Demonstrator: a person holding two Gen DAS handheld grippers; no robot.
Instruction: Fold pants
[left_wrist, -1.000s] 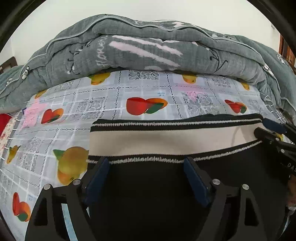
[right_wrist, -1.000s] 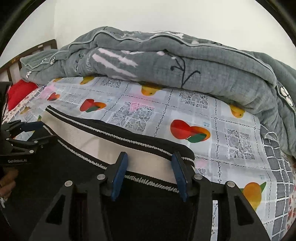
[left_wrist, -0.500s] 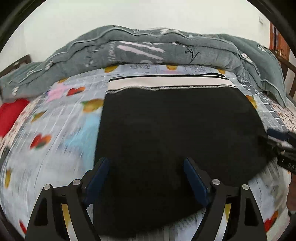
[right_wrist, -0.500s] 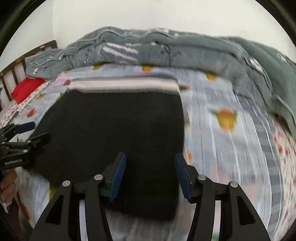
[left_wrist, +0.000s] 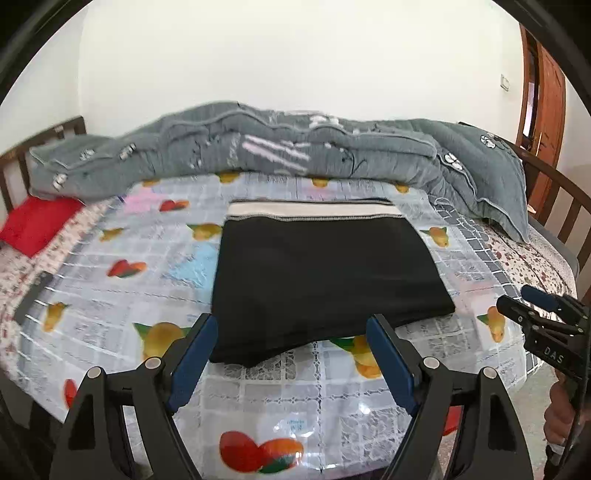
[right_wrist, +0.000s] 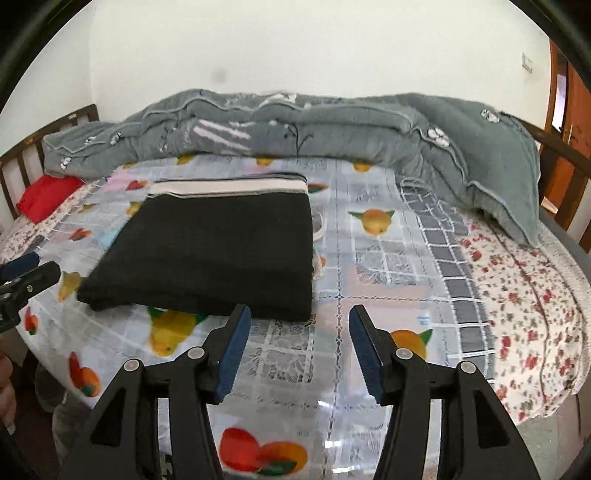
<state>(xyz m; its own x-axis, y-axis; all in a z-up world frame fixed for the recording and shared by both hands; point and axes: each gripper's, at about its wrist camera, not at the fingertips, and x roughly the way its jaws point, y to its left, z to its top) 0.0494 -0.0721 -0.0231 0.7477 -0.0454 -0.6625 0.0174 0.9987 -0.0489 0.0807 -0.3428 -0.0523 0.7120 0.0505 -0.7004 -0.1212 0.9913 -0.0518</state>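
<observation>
The black pants (left_wrist: 317, 277) lie folded into a rectangle on the fruit-print sheet (left_wrist: 122, 295), with the cream and black striped waistband (left_wrist: 314, 211) at the far edge. They also show in the right wrist view (right_wrist: 218, 251). My left gripper (left_wrist: 291, 356) is open and empty, pulled back just short of the pants' near edge. My right gripper (right_wrist: 297, 341) is open and empty, near the pants' front right corner. Each gripper shows at the edge of the other's view, the right one (left_wrist: 535, 314) and the left one (right_wrist: 26, 277).
A grey quilt (left_wrist: 280, 155) is heaped along the far side of the bed. A red cushion (left_wrist: 37, 221) lies at the far left. A floral sheet (right_wrist: 524, 295) covers the bed's right side. Wooden bed rails (left_wrist: 565, 206) and a door (left_wrist: 546, 96) stand at the right.
Both grippers have drawn back from the waistband toward the bed's near edge, open and empty throughout. The folded pants now lie whole in view.
</observation>
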